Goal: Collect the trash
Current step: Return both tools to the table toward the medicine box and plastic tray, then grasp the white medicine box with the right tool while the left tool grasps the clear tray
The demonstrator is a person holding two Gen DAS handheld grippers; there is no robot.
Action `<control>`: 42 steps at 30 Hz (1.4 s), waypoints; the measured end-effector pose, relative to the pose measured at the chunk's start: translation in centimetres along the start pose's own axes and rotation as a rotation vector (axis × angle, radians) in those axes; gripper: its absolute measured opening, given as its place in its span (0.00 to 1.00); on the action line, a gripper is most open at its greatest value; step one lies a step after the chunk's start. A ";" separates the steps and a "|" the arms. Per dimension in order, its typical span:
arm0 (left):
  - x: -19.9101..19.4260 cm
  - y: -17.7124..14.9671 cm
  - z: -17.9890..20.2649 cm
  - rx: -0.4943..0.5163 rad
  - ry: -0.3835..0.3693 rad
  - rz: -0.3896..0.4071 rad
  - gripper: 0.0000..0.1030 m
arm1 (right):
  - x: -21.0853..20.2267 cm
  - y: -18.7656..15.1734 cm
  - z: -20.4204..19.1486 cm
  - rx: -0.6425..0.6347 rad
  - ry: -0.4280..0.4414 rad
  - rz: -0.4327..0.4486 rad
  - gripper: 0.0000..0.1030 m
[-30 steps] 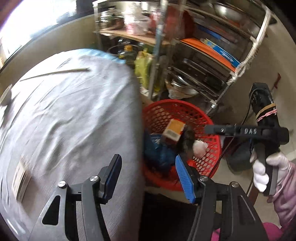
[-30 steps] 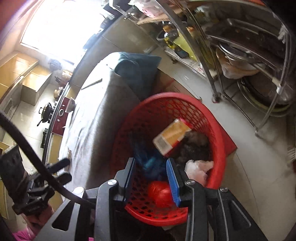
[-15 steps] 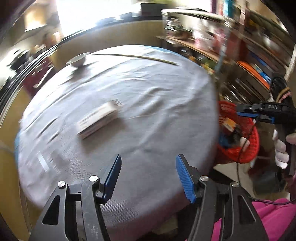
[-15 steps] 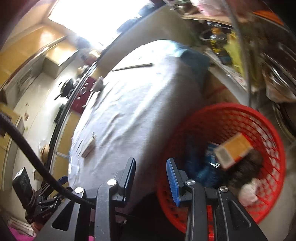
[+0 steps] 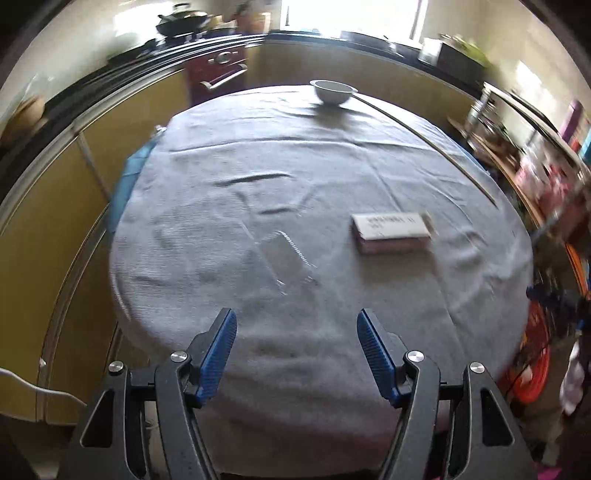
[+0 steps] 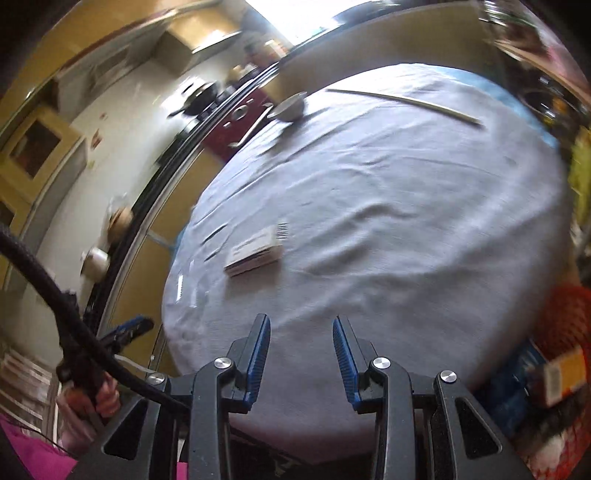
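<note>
A flat white box lies on the round table with the grey cloth; it also shows in the right wrist view. A clear plastic wrapper lies left of the box, nearer me. My left gripper is open and empty over the table's near edge. My right gripper is open and empty at the near edge too. The red trash basket holding an orange box and other trash sits low at the right; it also shows in the left wrist view.
A white bowl stands at the table's far edge, with a long thin stick beside it. Yellow cabinets and a stove with a wok line the left wall. A cluttered metal rack stands right of the table.
Both grippers have swung left, away from the red basket and toward the table. The box and wrapper have come into view ahead. Both stay open and empty.
</note>
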State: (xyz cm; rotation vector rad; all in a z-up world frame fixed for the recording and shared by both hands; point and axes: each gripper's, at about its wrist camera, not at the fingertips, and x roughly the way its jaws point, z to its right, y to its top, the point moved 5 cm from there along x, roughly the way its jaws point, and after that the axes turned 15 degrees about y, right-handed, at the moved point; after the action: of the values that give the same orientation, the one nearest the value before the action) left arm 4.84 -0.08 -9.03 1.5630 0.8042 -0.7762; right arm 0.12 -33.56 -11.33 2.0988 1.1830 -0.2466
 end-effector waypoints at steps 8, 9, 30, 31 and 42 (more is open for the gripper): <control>3.8 3.2 0.8 -0.093 -0.032 -0.071 0.69 | 5.3 2.6 -2.9 -0.146 0.019 -0.093 0.51; 4.3 3.5 1.1 -0.097 -0.035 -0.085 0.69 | 5.7 3.0 -3.2 -0.162 0.021 -0.100 0.55; 11.2 5.0 0.6 -0.169 -0.079 -0.250 0.70 | 22.2 10.7 -1.4 -0.257 0.168 -0.431 0.57; 11.3 5.0 0.4 -0.174 -0.090 -0.255 0.70 | 22.1 10.4 -1.6 -0.266 0.172 -0.451 0.57; 11.3 5.3 -0.3 -0.148 -0.104 -0.268 0.70 | 21.9 4.3 -4.6 -0.517 0.047 -0.621 0.59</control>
State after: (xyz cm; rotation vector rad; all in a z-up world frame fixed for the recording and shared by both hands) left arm 15.48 0.48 -15.60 1.2877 0.9834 -0.9607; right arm 15.18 -17.22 -16.28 1.2667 1.6955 -0.1469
